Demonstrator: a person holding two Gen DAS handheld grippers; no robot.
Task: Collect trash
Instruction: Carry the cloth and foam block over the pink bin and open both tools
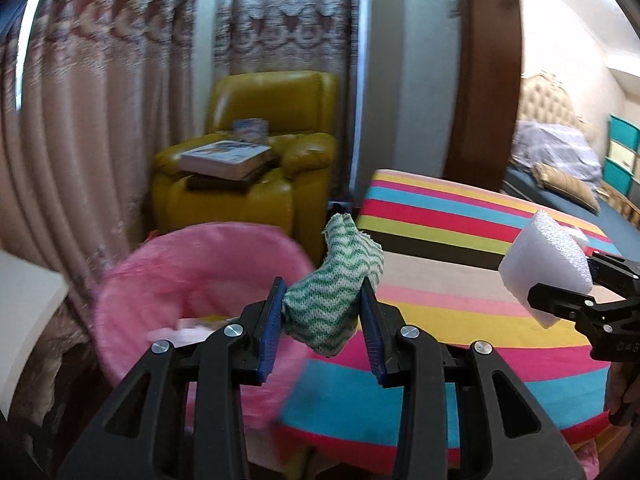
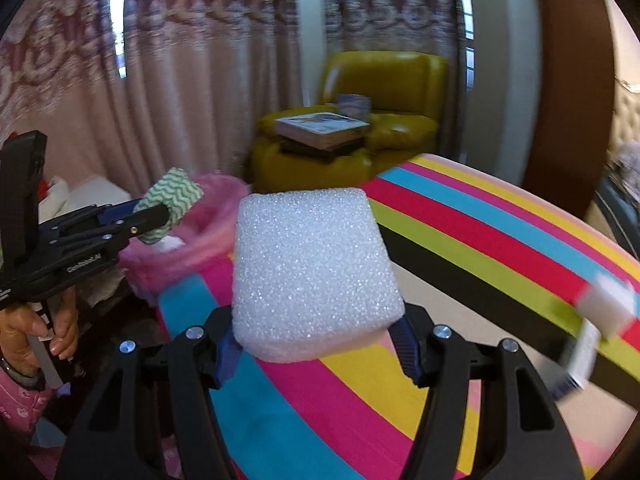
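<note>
My left gripper [image 1: 322, 312] is shut on a crumpled green-and-white zigzag cloth [image 1: 334, 300], held in the air by the table's left edge, just right of the bin's rim. The same cloth [image 2: 170, 202] shows over the bin in the right wrist view. My right gripper [image 2: 316, 344] is shut on a white foam block [image 2: 312, 268], held above the striped table; this foam block [image 1: 546, 270] appears at the far right in the left wrist view. The bin [image 1: 200, 280], lined with a pink bag, stands beside the table with some white scraps inside.
The round table [image 1: 460, 248] has a bright striped cover. Blurred small packaging [image 2: 592, 332] lies on it at the right. A yellow armchair [image 1: 256, 160] with books stands behind the bin, before long curtains. A person's hand [image 2: 48, 332] grips the left tool's handle. A bed [image 1: 568, 176] is at the far right.
</note>
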